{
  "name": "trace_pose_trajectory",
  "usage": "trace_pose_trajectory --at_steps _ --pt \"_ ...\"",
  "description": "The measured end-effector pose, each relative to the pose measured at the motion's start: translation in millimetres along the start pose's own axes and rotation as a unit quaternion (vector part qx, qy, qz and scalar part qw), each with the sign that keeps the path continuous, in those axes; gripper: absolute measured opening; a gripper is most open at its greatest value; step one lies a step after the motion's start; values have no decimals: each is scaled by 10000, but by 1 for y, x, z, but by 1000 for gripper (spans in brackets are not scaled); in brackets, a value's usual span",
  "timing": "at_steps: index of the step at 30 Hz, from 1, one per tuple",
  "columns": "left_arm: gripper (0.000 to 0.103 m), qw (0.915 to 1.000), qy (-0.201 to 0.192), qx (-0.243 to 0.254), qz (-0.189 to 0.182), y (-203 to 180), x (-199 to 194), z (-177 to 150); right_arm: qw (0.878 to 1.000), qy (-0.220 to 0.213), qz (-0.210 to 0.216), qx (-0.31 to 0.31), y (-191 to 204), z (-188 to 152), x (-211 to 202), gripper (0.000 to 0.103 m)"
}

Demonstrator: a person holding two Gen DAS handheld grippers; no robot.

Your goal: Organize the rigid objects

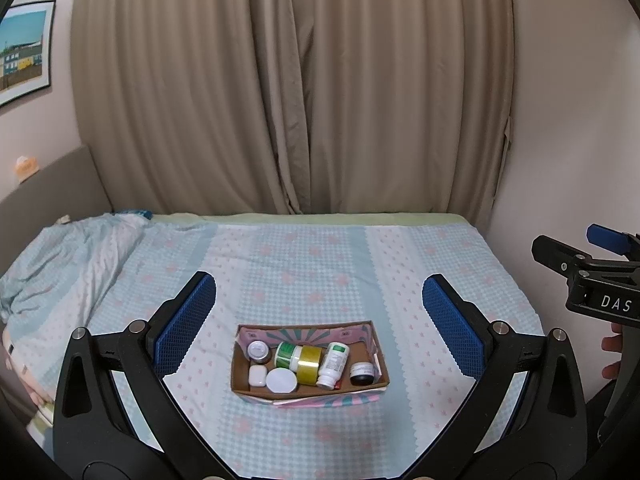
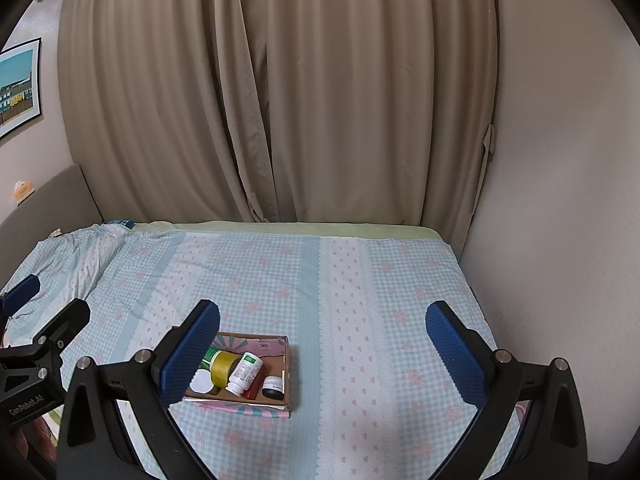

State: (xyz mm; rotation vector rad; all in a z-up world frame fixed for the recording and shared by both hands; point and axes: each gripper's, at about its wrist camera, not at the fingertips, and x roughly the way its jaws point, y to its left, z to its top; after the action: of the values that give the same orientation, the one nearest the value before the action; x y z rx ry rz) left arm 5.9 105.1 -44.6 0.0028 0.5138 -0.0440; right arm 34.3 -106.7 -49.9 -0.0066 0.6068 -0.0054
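Observation:
A shallow cardboard box (image 1: 384,374) (image 2: 287,376) lies on the bed. In it are a white pill bottle (image 1: 333,364) (image 2: 245,372), a yellow tape roll (image 1: 309,364) (image 2: 222,366), a green-labelled bottle (image 1: 289,354), a white round lid (image 1: 281,380) (image 2: 202,381), a small white case (image 1: 257,376), a silver-lidded jar (image 1: 258,351) and a dark jar (image 1: 362,373) (image 2: 273,386). My left gripper (image 1: 319,324) is open and empty, above the box. My right gripper (image 2: 322,348) is open and empty, right of the box; its left finger (image 2: 188,354) hides the box's left part.
The bed has a blue checked sheet (image 1: 320,272) (image 2: 360,300). A rumpled blanket (image 1: 60,264) lies at the left. Beige curtains (image 1: 288,88) hang behind the bed, and a wall (image 2: 560,200) runs along its right side. The right gripper shows in the left wrist view (image 1: 600,276).

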Motion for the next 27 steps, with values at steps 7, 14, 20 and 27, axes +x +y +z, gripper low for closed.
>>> trace_pose_trajectory --at_steps 7,14,20,27 --pt "103 10000 4 -7 -18 -1 0 0 10000 -3 1 -3 0 0 0 103" --pt "103 10000 5 -42 -71 5 3 1 10000 -4 1 -1 0 0 0 103" --pt "103 9998 -137 153 -8 1 1 3 10000 -4 3 -7 0 0 1 103" --pt "103 9982 -472 280 232 -5 -9 4 10000 -7 6 4 0 0 1 103"
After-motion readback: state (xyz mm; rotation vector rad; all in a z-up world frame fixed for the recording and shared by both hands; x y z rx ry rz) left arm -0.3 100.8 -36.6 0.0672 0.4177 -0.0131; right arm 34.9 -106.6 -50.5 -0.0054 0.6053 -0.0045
